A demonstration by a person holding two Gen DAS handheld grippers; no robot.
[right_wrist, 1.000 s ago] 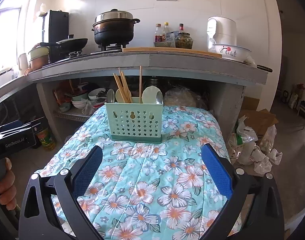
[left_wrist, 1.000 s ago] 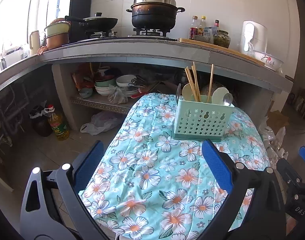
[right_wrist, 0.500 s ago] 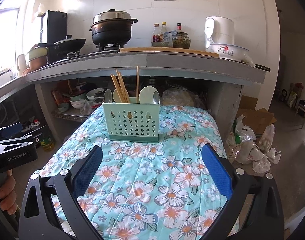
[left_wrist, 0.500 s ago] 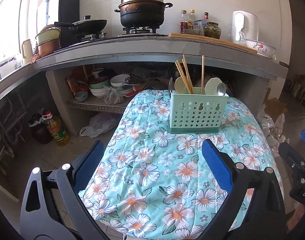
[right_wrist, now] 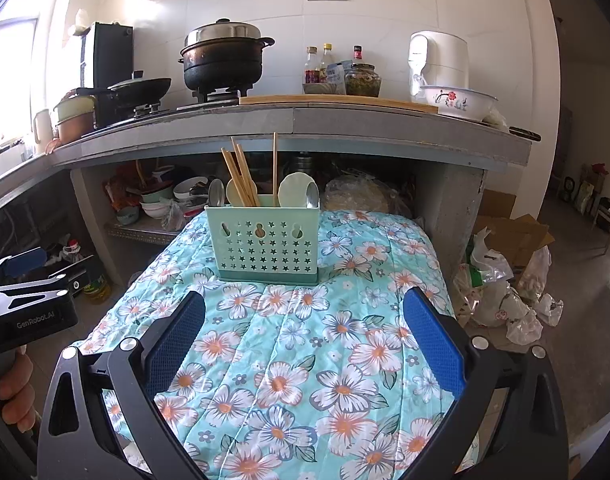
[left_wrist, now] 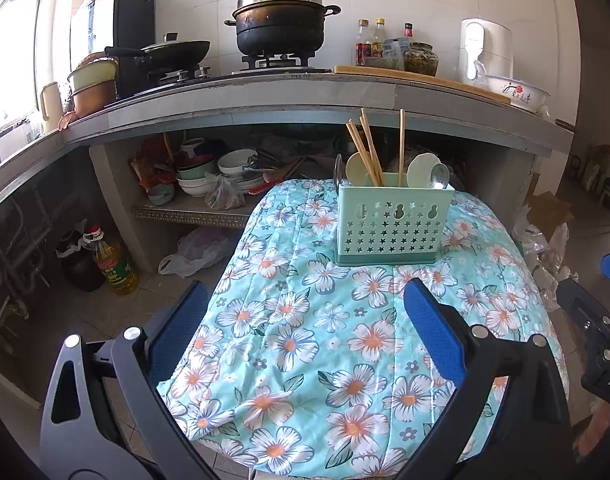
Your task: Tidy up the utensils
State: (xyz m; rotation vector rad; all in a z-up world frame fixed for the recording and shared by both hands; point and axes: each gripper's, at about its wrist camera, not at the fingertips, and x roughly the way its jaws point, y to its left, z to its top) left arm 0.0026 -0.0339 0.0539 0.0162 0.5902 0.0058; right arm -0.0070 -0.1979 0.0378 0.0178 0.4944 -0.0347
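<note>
1. Your left gripper (left_wrist: 305, 320) is spread wide with nothing between its blue pads (left_wrist: 433, 332); it hangs over the near edge of the floral cloth (left_wrist: 325, 340).
2. Your right gripper (right_wrist: 305, 332) is also wide apart and empty, above the same cloth, well short of the caddy (right_wrist: 265, 242).
3. The caddy, mint green with star cut-outs, stands upright at the far end of the cloth, just in front of the counter (right_wrist: 289, 124).
4. Inside it, three chopsticks (right_wrist: 241, 174) lean together left of centre and a fourth (right_wrist: 274, 168) stands nearly straight.
5. Pale spoons (right_wrist: 293, 190) and metal spoons (right_wrist: 216, 192) sit bowl-up in the caddy; you cannot tell which compartment holds which.
6. A lidded pot (right_wrist: 225, 58) sits on the burner above, with a pan (right_wrist: 139, 90) to its left.
7. In the right wrist view your left gripper shows at the left edge, with the hand (right_wrist: 15, 388) gripping it below.
</note>
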